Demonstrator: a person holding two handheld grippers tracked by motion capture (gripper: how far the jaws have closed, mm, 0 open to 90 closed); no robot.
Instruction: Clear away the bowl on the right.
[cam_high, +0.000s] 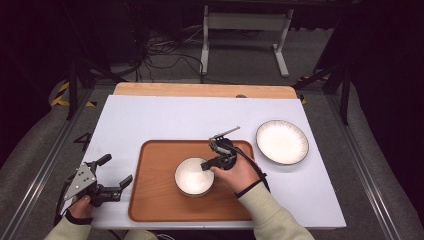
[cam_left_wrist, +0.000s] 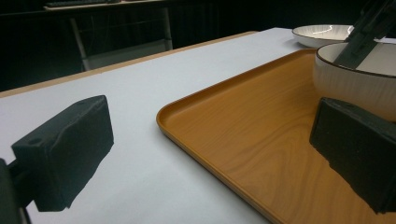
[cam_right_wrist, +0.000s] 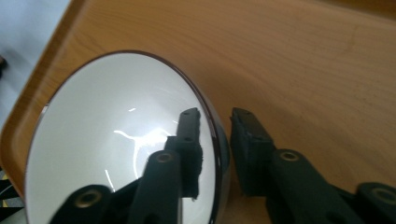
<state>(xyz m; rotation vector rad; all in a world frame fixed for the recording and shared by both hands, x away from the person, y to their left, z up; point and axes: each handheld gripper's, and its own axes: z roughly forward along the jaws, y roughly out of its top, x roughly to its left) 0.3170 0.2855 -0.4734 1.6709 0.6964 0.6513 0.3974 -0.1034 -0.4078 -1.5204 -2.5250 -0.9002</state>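
A white bowl (cam_high: 194, 176) with a dark rim stands on the wooden tray (cam_high: 160, 200) near its middle. My right gripper (cam_high: 207, 164) reaches down over the bowl's right rim. In the right gripper view its jaws straddle that rim of the bowl (cam_right_wrist: 116, 140): one pad (cam_right_wrist: 189, 140) lies inside, the other (cam_right_wrist: 247, 149) outside with a thin gap, so the gripper (cam_right_wrist: 215, 116) is open. My left gripper (cam_high: 116, 170) rests open on the white table left of the tray, with nothing between its jaws (cam_left_wrist: 210, 149). From there the bowl (cam_left_wrist: 355, 79) and the tray (cam_left_wrist: 243, 140) are close.
A white plate (cam_high: 282, 141) with a dark rim lies on the table right of the tray, also seen far off as the plate (cam_left_wrist: 322, 32). The white table sheet (cam_high: 175, 115) stretches behind the tray to a wooden back edge. A white frame stands on the floor beyond.
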